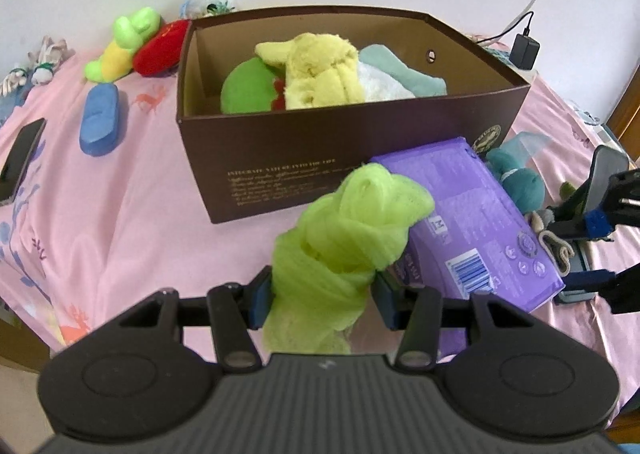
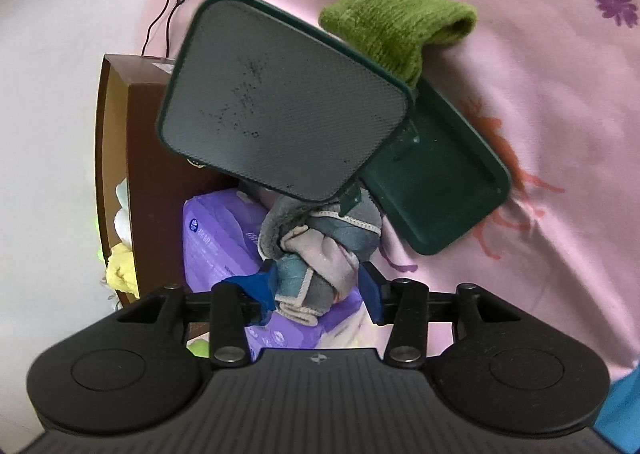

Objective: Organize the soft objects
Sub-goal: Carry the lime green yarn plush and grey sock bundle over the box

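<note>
now the left tongs (image 1: 324,294) are clamped on a lime mesh cloth (image 1: 344,230), which bunches up between the blue pads and stands above the pink sheet (image 1: 132,213), just in front of a brown box (image 1: 320,149). the box is open at the top and holds a yellow cloth (image 1: 320,69), a green plush (image 1: 246,87), a white towel (image 1: 380,85) and a pale teal cloth (image 1: 404,69). a purple pack (image 1: 472,213) leans against the box's near right corner, with a teal plush (image 1: 520,181) beside it. left of the box lie a blue toy (image 1: 100,121), a red plush (image 1: 160,45) and a green-and-yellow plush (image 1: 120,41); a phone (image 1: 20,161) rests at the far left edge. the right tongs (image 2: 320,288) are clamped on a grey-blue and pink cloth bundle (image 2: 316,246) over the purple pack. ahead of them a dark green case (image 2: 436,173) lies open on the sheet, its lid raised, and an olive knit piece (image 2: 400,21) sits beyond it.
</note>
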A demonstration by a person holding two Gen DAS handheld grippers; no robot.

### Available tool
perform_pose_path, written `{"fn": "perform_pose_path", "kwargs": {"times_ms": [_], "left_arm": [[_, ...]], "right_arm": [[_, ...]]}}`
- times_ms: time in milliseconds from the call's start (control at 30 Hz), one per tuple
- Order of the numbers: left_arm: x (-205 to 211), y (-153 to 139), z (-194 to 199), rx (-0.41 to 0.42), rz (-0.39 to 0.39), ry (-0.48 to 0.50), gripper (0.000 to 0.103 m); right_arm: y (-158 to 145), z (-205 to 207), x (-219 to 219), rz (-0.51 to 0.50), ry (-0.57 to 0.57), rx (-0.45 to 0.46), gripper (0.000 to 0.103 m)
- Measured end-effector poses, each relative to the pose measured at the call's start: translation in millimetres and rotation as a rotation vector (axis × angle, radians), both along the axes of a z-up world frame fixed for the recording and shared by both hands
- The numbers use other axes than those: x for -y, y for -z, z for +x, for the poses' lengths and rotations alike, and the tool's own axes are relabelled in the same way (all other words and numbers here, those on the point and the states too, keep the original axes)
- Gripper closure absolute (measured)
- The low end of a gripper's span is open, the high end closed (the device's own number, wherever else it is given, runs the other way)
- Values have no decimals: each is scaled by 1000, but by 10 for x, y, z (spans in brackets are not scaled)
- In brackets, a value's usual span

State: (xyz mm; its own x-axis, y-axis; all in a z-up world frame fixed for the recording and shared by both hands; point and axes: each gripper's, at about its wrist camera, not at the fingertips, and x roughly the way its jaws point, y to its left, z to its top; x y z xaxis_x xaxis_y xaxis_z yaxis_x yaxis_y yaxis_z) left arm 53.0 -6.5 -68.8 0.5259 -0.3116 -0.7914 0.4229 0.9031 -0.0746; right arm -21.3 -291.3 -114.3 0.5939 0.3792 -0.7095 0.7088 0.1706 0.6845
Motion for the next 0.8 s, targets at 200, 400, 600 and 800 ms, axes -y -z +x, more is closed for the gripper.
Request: {"fn": "perform_pose_path", "kwargs": {"times_ms": [200, 400, 600, 800], "left_arm": [[-20, -22, 21, -3, -20, -1, 52], [-6, -88, 36, 10, -33, 15, 52], [23, -182, 44, 26, -50, 33, 52], [50, -235, 54, 21, -76, 47, 52]], "right_arm": [[177, 18, -32, 62, 34, 31, 71], [180, -114, -54, 34, 46, 87, 82], [79, -274, 20, 20, 39, 138, 88], [-7, -431, 60, 41, -2, 186, 88]]}}
